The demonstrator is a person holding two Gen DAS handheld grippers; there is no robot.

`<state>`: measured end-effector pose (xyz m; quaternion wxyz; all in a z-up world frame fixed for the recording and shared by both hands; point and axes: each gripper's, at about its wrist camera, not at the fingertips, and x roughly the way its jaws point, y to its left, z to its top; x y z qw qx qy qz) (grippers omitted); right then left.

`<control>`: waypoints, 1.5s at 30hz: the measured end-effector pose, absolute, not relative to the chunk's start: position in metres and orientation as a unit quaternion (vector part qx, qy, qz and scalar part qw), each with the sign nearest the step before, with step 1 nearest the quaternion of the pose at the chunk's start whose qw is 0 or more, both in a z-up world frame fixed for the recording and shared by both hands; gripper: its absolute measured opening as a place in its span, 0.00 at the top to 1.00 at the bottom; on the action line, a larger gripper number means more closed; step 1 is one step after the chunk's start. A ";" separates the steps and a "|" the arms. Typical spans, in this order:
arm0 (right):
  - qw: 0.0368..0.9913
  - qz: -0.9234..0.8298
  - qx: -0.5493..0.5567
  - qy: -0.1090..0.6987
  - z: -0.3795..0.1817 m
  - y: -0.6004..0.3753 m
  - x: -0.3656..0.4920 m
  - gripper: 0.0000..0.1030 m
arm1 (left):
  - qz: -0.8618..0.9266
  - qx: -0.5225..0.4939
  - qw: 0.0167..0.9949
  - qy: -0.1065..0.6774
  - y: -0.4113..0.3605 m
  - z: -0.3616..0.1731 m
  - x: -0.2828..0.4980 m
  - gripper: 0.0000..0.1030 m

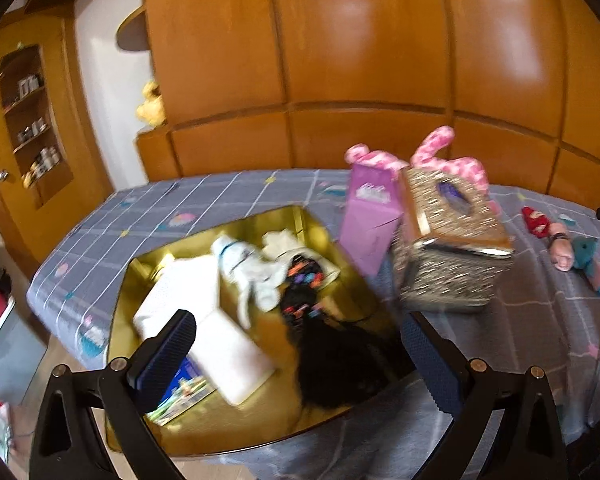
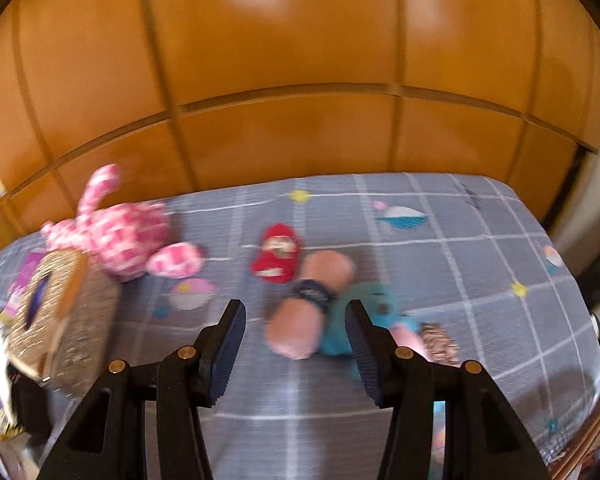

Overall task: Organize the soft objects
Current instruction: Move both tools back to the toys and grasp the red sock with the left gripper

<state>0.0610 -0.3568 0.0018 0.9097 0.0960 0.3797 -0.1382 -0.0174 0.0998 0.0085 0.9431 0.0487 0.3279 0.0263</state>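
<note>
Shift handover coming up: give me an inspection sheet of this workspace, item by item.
Surface: bed with grey checked sheet.
Job's things: gold tray holding white and black soft items; pink plush, red toy, pink roll, teal plush loose on the sheet.
Clutter: glittery tissue box, purple box.
Grippers: left gripper open, empty; right gripper open, empty.
Cables: nothing seen.
Surroundings: wooden wardrobe, shelf niche.

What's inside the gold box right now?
The gold box holds white folded cloth, a white soft toy, a black item with coloured dots and a printed packet. Anything beneath these is covered.
</note>
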 end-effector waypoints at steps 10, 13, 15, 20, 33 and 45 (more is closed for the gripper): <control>0.874 -0.256 0.203 0.359 -0.028 -0.449 0.040 0.49 | -0.119 0.056 0.944 0.301 0.032 0.022 -0.016 0.00; 0.870 -0.262 0.240 0.343 -0.028 -0.462 0.033 0.49 | -0.154 0.069 0.931 0.323 0.001 0.017 -0.005 0.00; 0.867 -0.257 0.251 0.345 -0.029 -0.464 0.032 0.49 | -0.170 0.069 0.923 0.337 -0.017 0.013 0.003 0.00; 0.865 -0.250 0.266 0.345 -0.031 -0.467 0.030 0.49 | -0.221 0.075 0.896 0.377 -0.073 0.000 0.018 0.04; 0.842 -0.226 0.351 0.343 -0.046 -0.486 0.021 0.49 | -0.250 0.079 0.869 0.420 -0.184 -0.018 0.094 0.14; 0.834 -0.183 0.379 0.356 -0.054 -0.486 0.027 0.49 | -0.255 0.096 0.856 0.439 -0.273 -0.044 0.186 0.39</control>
